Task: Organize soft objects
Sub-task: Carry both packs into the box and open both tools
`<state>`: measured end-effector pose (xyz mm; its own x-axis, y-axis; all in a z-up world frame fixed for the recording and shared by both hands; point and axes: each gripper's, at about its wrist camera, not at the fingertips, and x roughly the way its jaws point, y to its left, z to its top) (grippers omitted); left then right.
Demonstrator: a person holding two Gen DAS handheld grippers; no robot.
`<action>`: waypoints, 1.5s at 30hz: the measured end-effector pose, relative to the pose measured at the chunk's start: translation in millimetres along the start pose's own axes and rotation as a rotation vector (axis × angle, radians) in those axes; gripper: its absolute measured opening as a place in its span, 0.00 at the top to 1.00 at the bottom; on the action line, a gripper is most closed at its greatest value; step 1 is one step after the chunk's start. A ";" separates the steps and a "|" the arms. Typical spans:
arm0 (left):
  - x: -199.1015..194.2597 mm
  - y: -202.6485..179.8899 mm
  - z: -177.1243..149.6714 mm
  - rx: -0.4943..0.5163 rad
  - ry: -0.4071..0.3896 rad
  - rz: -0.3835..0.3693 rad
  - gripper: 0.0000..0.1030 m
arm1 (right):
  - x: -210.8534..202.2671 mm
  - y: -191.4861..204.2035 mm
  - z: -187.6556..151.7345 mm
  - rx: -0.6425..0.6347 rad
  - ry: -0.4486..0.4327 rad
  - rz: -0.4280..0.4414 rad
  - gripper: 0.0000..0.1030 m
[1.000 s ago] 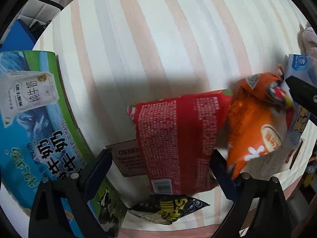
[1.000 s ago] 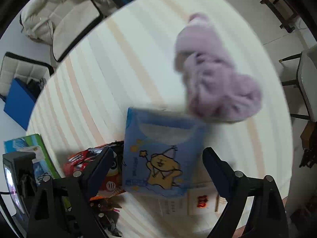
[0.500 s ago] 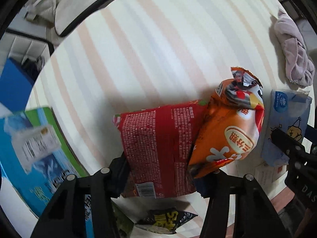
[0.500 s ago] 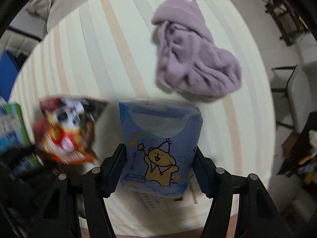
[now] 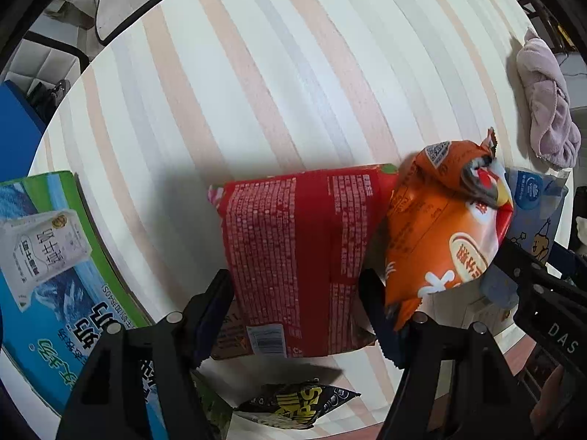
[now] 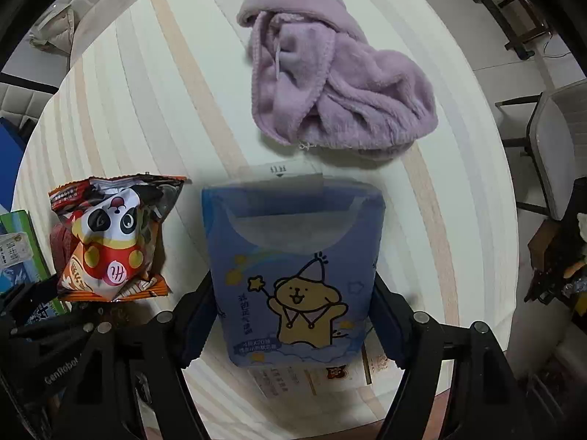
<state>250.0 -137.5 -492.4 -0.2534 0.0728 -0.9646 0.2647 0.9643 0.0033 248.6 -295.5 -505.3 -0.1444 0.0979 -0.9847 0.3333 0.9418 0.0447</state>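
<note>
A red snack bag [image 5: 293, 249] lies between the fingers of my left gripper [image 5: 293, 304]. The pads touch its two side edges while the jaws are opening. An orange panda snack bag [image 5: 440, 242] leans against its right side and is also in the right wrist view [image 6: 110, 245]. My right gripper [image 6: 291, 315] points down over a blue tissue pack [image 6: 293, 267] with a cartoon bear. Its pads rest on the pack's sides, and these jaws are opening too. A crumpled purple fleece cloth [image 6: 337, 84] lies just beyond the pack.
All this sits on a round table with a striped cloth [image 5: 293, 73]. A blue-green milk carton box [image 5: 47, 256] stands at the left. A black-and-yellow snack bag [image 5: 293, 407] lies at the near edge. A printed card [image 6: 293, 381] lies under the blue pack. Chairs [image 6: 550, 146] stand around the table.
Both pairs of jaws came in from wide open onto the red bag and the blue pack. The left view swung, bringing the purple cloth into sight; the right one sank closer to the pack.
</note>
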 end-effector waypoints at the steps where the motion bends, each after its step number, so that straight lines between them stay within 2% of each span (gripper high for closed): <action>1: -1.1 5.9 -0.7 -0.005 0.002 -0.002 0.34 | 0.0 0.7 -1.7 -0.003 -0.003 -0.005 0.25; 4: 3.5 16.9 -9.8 -0.015 -0.006 -0.006 0.44 | -2.0 10.0 -14.5 -0.019 -0.025 -0.043 0.31; 5: 6.7 26.5 -18.5 -0.013 -0.009 -0.006 0.54 | -0.9 16.0 -19.0 -0.025 -0.033 -0.053 0.36; 9: 5.6 25.8 -34.0 -0.036 -0.015 0.001 0.58 | -6.9 22.6 -30.4 -0.045 -0.059 -0.056 0.50; 12: 6.7 23.7 -57.3 -0.064 -0.026 0.008 0.59 | -15.4 21.2 -37.1 -0.051 -0.065 -0.050 0.61; 18: -20.3 37.0 -104.5 -0.136 -0.097 -0.031 0.59 | -46.5 15.4 -58.0 -0.077 -0.104 -0.006 0.63; 24: -72.1 43.6 -174.5 -0.169 -0.252 -0.097 0.59 | -92.3 12.3 -104.2 -0.136 -0.163 0.078 0.63; 27: -101.2 41.0 -218.2 -0.167 -0.339 -0.108 0.59 | -113.6 15.0 -129.7 -0.173 -0.187 0.120 0.63; 28: -114.8 51.2 -216.6 -0.169 -0.359 -0.109 0.59 | -122.4 20.1 -137.1 -0.187 -0.195 0.134 0.63; 30: -136.1 56.5 -250.2 -0.180 -0.419 -0.113 0.59 | -138.0 29.6 -149.7 -0.219 -0.208 0.170 0.63; 31: -153.3 74.2 -248.8 -0.187 -0.440 -0.114 0.59 | -147.0 37.5 -160.8 -0.240 -0.216 0.192 0.63; 32: -167.4 96.6 -230.6 -0.194 -0.456 -0.113 0.59 | -155.6 46.7 -158.5 -0.253 -0.219 0.206 0.63; 33: -181.8 102.1 -226.2 -0.203 -0.476 -0.113 0.59 | -162.1 54.2 -162.5 -0.268 -0.222 0.225 0.63; 34: -192.6 110.7 -234.1 -0.217 -0.497 -0.111 0.59 | -168.2 63.6 -169.3 -0.284 -0.224 0.247 0.63; 37: -203.6 161.0 -194.7 -0.237 -0.517 -0.104 0.59 | -188.9 103.1 -188.7 -0.339 -0.238 0.307 0.63; 41: -218.3 212.1 -207.6 -0.287 -0.543 -0.054 0.59 | -207.5 155.7 -209.6 -0.418 -0.251 0.354 0.63; 45: -219.0 261.2 -220.5 -0.347 -0.532 -0.032 0.59 | -214.9 218.7 -218.5 -0.492 -0.264 0.349 0.63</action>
<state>169.5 154.6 -222.2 0.2643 -0.0078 -0.9644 -0.0750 0.9968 -0.0286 148.9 -40.3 -247.1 0.1490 0.4013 -0.9038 -0.1549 0.9121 0.3795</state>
